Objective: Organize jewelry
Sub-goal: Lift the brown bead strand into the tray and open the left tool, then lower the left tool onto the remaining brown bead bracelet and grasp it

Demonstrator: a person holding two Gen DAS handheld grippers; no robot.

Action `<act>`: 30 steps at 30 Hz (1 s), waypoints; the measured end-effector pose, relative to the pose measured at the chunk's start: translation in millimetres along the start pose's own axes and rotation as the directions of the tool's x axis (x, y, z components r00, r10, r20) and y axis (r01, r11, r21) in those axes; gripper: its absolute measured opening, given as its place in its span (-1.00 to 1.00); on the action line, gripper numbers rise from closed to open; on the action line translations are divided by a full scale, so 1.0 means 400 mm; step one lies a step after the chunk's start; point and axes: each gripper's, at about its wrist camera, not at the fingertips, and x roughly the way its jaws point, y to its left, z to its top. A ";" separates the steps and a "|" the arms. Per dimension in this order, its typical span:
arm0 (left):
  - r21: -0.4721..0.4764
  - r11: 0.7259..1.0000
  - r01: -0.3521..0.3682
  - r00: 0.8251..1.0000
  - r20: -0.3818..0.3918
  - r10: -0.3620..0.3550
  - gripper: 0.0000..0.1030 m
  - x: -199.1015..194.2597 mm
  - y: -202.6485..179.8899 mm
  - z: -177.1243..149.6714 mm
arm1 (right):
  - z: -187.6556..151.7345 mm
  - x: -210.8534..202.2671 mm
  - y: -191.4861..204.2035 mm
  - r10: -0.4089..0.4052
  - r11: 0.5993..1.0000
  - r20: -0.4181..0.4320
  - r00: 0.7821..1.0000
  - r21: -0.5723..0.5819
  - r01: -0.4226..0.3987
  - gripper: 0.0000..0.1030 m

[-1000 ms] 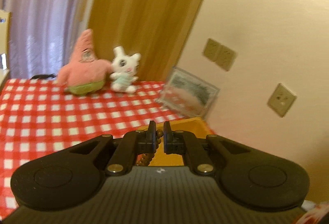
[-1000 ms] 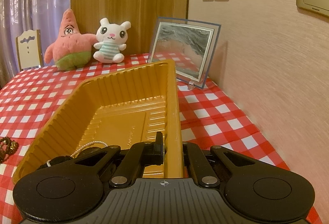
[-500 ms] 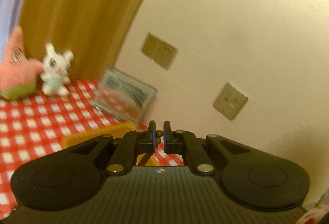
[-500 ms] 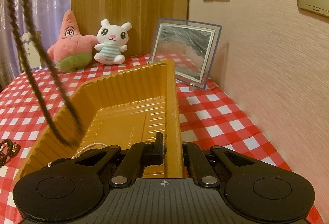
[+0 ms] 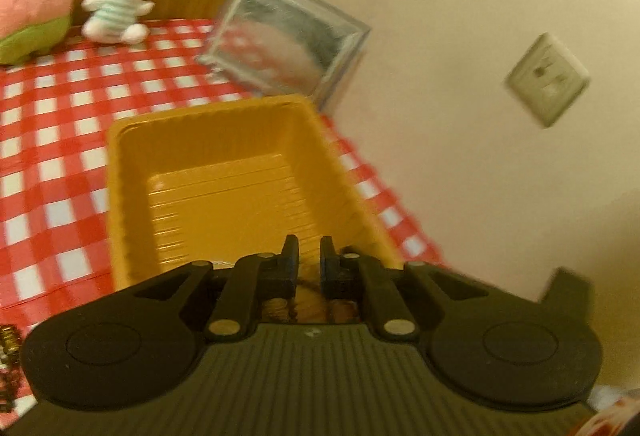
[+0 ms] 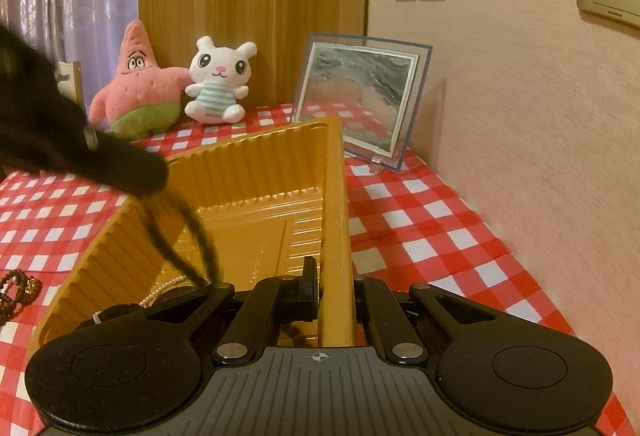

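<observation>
From the left wrist, the left claw point(image 5: 309, 256) hangs over the near end of the yellow tray point(image 5: 120, 195), fingers slightly apart; blurred brown beads show just below them, so I cannot tell if it pinches them. From the right wrist, the right claw point(image 6: 332, 286) clamps the tray's wall point(image 6: 334, 236) — a dark bead necklace point(image 6: 188, 236) dangles inside and could snag the rim or spill out. Another bracelet point(image 6: 16, 290) lies outside, to the left.
</observation>
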 end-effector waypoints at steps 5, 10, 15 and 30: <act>-0.036 0.999 -0.041 0.999 0.025 0.042 -0.65 -0.042 0.034 -0.023 | -0.005 -0.002 -0.005 0.006 1.000 -0.001 1.000 0.005 -0.006 -0.93; -0.121 0.983 -0.137 0.987 0.064 0.145 -0.65 -0.131 0.099 -0.071 | -0.003 0.001 -0.011 0.017 1.000 -0.001 1.000 0.000 -0.017 -0.93; -0.205 0.950 -0.234 0.965 0.070 0.253 -0.65 -0.207 0.166 -0.135 | -0.003 0.009 -0.013 0.032 0.999 -0.004 0.999 -0.010 -0.032 -0.93; -0.212 0.911 -0.353 0.929 0.037 0.369 -0.64 -0.295 0.204 -0.217 | -0.004 0.017 0.018 0.037 0.999 -0.013 0.999 -0.006 -0.037 -0.93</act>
